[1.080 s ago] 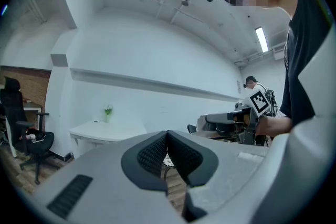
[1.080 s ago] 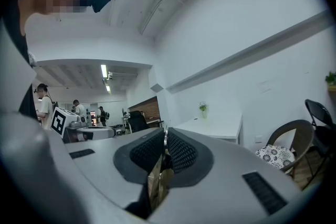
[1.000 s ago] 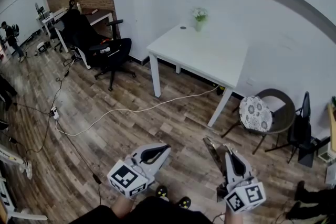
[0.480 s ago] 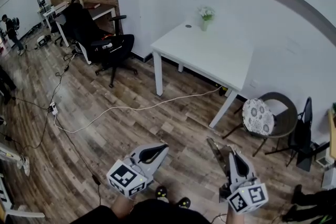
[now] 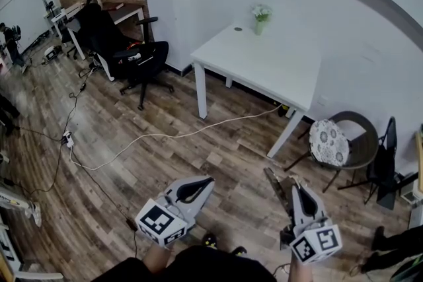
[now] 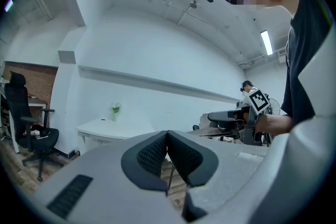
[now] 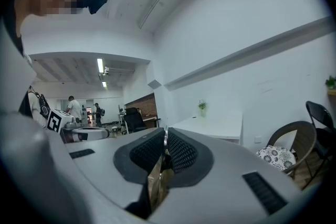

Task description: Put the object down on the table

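Note:
A thin, flat brown packet [image 5: 273,187] is pinched edge-on in my right gripper [image 5: 294,188], low in the head view on the right; in the right gripper view the packet [image 7: 156,182] hangs below the pressed pads. My left gripper [image 5: 207,183] is held low on the left, its pads [image 6: 157,152] meeting with nothing between them. Both grippers hover over the wooden floor, well short of the white table [image 5: 277,76]. A small vase of flowers [image 5: 262,15] stands at the table's far edge, and the same table [image 7: 215,126] lies ahead in the right gripper view.
A round chair with a floral cushion [image 5: 330,142] and a black folding chair [image 5: 383,155] stand right of the table. Left of it is a black office chair [image 5: 135,59]. A pale cable [image 5: 165,137] runs across the floor. A desk [image 5: 119,10] sits by the brick wall.
The view has shifted a little toward the table, and both grippers sit slightly lower and further right in the frame. The packet stays held in the right gripper.

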The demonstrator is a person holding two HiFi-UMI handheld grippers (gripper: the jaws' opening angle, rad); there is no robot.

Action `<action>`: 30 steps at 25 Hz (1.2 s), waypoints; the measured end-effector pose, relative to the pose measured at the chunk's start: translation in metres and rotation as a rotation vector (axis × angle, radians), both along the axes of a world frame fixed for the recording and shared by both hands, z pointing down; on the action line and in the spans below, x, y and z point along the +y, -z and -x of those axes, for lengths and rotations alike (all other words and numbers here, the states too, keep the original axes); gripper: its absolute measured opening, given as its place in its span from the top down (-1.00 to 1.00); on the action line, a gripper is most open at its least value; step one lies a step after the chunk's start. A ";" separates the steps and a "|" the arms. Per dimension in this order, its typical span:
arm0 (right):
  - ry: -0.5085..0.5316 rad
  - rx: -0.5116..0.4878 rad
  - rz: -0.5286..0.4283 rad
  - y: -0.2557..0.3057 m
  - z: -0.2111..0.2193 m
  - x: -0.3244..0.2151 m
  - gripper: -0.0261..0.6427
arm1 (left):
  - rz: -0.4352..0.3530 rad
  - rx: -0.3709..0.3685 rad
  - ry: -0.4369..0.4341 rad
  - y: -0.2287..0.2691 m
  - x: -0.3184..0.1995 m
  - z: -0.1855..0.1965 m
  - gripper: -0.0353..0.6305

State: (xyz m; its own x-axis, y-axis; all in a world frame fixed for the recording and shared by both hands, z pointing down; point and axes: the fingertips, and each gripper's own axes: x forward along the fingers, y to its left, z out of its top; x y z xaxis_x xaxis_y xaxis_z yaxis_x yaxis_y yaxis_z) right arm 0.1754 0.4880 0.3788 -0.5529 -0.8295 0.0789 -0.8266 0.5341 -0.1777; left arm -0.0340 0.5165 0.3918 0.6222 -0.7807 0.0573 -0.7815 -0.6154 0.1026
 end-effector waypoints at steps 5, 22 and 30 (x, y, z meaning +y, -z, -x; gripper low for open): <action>-0.006 0.002 -0.008 0.001 0.013 -0.005 0.84 | -0.015 -0.006 -0.013 0.004 -0.008 0.012 0.89; 0.034 -0.025 -0.019 -0.007 0.020 -0.076 0.85 | -0.008 -0.016 0.037 -0.006 -0.067 0.020 0.89; 0.104 -0.030 -0.029 -0.008 0.025 -0.158 0.85 | -0.011 -0.017 0.089 -0.004 -0.141 0.021 0.89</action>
